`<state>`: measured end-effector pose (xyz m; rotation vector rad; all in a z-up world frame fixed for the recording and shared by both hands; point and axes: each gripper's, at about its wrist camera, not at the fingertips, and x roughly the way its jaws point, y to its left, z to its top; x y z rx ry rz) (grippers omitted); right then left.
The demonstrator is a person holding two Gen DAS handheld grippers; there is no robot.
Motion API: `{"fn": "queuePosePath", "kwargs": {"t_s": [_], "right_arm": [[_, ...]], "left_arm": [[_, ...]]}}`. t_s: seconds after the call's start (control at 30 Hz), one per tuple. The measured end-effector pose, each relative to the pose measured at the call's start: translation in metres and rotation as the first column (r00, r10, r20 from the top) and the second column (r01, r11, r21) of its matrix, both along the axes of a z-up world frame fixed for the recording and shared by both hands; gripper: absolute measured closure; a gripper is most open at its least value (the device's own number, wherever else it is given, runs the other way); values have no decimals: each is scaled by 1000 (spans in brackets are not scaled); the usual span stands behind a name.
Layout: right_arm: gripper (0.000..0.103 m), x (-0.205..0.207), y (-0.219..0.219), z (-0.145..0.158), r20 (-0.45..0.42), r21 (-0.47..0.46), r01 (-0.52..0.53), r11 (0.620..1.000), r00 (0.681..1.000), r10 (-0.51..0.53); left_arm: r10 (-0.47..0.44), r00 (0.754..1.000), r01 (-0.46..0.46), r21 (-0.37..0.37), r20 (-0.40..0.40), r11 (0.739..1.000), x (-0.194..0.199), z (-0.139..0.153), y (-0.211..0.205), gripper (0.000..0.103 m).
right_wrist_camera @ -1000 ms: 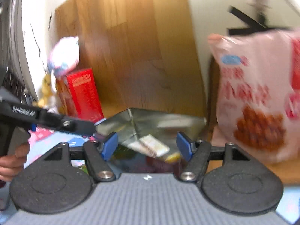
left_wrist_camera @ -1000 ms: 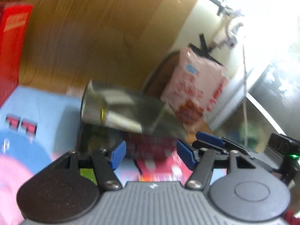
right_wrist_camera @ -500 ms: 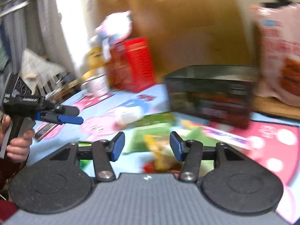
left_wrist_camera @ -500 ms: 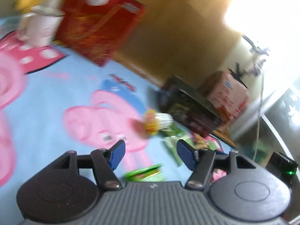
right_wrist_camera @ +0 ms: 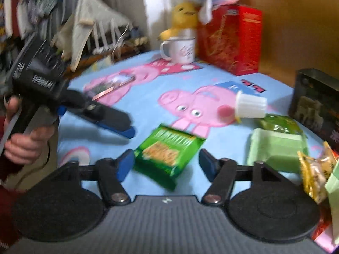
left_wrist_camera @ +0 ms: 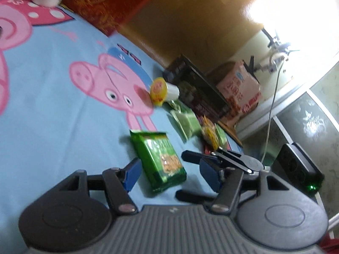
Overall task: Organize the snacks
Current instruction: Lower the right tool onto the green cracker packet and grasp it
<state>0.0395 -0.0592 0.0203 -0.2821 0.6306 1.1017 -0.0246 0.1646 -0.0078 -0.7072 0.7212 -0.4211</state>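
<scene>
A green cracker packet (left_wrist_camera: 161,160) (right_wrist_camera: 167,154) lies flat on the blue cartoon cloth. My left gripper (left_wrist_camera: 171,174) is open with the packet between its blue fingers, a little above it. My right gripper (right_wrist_camera: 167,165) is open too, with the same packet between its fingers. A white jelly cup with a yellow lid (left_wrist_camera: 163,90) (right_wrist_camera: 251,105) lies on its side. Pale green packets (left_wrist_camera: 186,122) (right_wrist_camera: 277,146) and a yellow wrapped snack (left_wrist_camera: 209,132) (right_wrist_camera: 315,173) lie near a dark open box (left_wrist_camera: 199,91) (right_wrist_camera: 315,103).
A red carton (left_wrist_camera: 112,2) (right_wrist_camera: 231,38), a white mug (right_wrist_camera: 180,49) and plush toys (right_wrist_camera: 186,14) stand at the back of the cloth. A pink snack bag (left_wrist_camera: 239,89) leans behind the dark box. The other gripper (right_wrist_camera: 118,124) hovers to the left in the right wrist view.
Both grippers have drawn back from the dark box and swung down over the cloth. Each now has the green cracker packet between its open fingers.
</scene>
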Motion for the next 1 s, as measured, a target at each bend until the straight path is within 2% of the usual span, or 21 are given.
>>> {"fn": "queuePosePath", "kwargs": {"t_s": [0.1,0.17,0.23,0.3,0.37,0.47,0.7,1.0], "right_arm": [[31,-7,5,-14,42,-55,-1,998,999,3],[31,-11,5,-16,70,-49,2,999,998,2],[36,-8,6,-16,96,-53,44,998,995,-39],[48,-1,4,-17,104,-39,94,995,991,-90],[52,9,-3,-17,93,-6,146,989,985,-144],[51,14,-7,-22,79,17,187,982,979,-188],[49,10,-7,-23,95,14,199,980,975,-199],[49,11,-5,-23,101,12,203,979,974,-203]], "left_arm": [[-18,1000,18,-3,9,1000,8,-7,-9,44],[-29,1000,29,20,9,999,16,-6,-16,48],[-27,999,26,59,20,998,23,-4,-24,48],[-29,999,26,87,37,996,31,-2,-29,50],[-38,997,31,106,61,994,40,-1,-32,50],[-28,997,20,112,67,993,48,-3,-35,50],[-21,997,14,86,77,996,49,-6,-33,47],[-17,996,7,116,89,993,47,-4,-37,47]]}}
